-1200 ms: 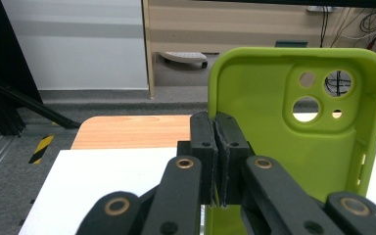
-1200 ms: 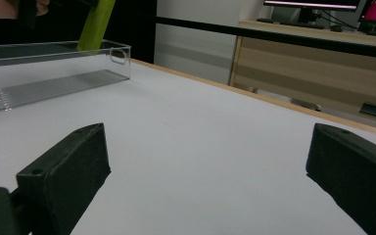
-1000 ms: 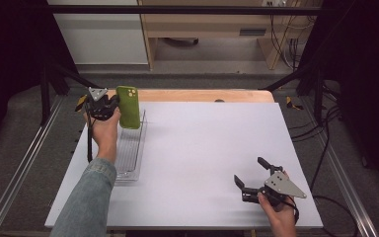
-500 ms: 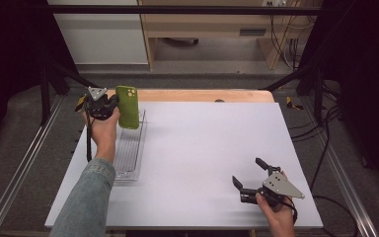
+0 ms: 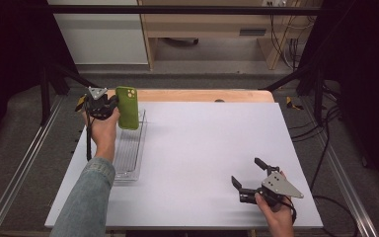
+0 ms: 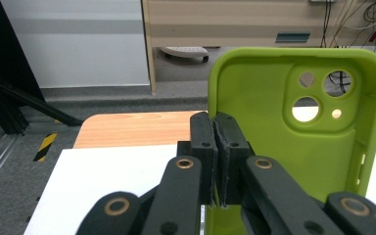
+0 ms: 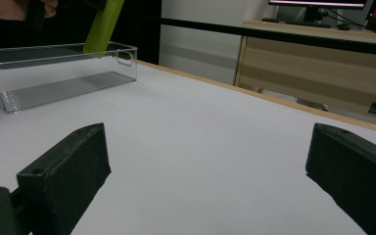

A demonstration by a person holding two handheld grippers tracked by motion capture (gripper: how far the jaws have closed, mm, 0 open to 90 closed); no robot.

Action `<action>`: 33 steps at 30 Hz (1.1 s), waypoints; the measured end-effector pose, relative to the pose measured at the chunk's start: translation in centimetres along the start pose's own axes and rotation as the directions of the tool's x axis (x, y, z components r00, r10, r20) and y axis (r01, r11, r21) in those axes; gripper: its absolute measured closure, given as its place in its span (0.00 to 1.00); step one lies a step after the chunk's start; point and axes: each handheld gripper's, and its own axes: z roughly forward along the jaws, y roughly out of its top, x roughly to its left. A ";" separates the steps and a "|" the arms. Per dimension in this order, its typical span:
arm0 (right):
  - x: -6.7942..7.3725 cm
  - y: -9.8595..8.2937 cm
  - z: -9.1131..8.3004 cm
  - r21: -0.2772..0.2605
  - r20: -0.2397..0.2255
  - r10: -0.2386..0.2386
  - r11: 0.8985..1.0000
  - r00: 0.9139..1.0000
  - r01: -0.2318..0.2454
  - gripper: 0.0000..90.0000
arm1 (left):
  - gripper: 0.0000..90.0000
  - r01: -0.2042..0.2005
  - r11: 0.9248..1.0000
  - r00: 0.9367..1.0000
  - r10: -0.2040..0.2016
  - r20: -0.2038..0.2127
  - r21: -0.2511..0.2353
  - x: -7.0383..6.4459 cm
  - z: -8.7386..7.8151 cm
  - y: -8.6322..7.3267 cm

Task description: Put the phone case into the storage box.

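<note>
Over on the left side of the white table (image 5: 202, 148), the left gripper (image 5: 109, 104) is up at the far end of a clear plastic bin (image 5: 128, 158), and its jaws are pinched tight on the edge of a green phone case (image 5: 127, 107). From the left gripper view the two black jaws meet with barely a sliver between them, clamped on the case's side wall, and the case (image 6: 293, 132) stands upright with its hollow inside facing the camera. It's a bright lime green, matte and soft-looking, with rounded corners and a raised lip running round the rim. Near the top sits a squarish camera window with two large round holes and two smaller ones, the room showing straight through them, and small button slots show on the far side wall. In the high view the case hangs over the far end of the bin; whether its lower edge touches the bin, I can't tell. Moving right, the middle of the table lies bare. At the near right corner, the right gripper (image 5: 249, 174) sits low over the table, jaws spread wide and holding nothing, well apart from the bin.
</note>
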 end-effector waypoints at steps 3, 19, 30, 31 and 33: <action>0.0 0.0 0.0 0.000 -0.002 0.001 1.000 1.000 -0.001 0.03 | 0.97 -0.004 1.000 1.000 0.004 -0.003 0.009 0.0 0.1 0.0; -0.2 0.0 0.0 -0.002 -0.006 0.009 1.000 1.000 -0.009 0.03 | 0.97 -0.022 0.999 1.000 0.022 -0.010 0.034 0.0 0.6 -0.2; -0.1 -0.1 0.0 0.002 -0.011 0.011 1.000 1.000 -0.011 0.03 | 0.97 -0.024 0.997 1.000 0.024 -0.007 0.067 0.1 1.3 -0.5; -0.2 -0.1 0.0 0.001 -0.012 0.012 1.000 1.000 -0.012 0.03 | 0.97 -0.024 0.997 1.000 0.024 -0.007 0.067 0.1 1.3 -0.5; -0.2 -0.1 0.0 0.000 -0.011 0.013 1.000 1.000 -0.013 0.03 | 0.97 -0.022 0.997 1.000 0.022 -0.006 0.071 0.0 1.4 -0.6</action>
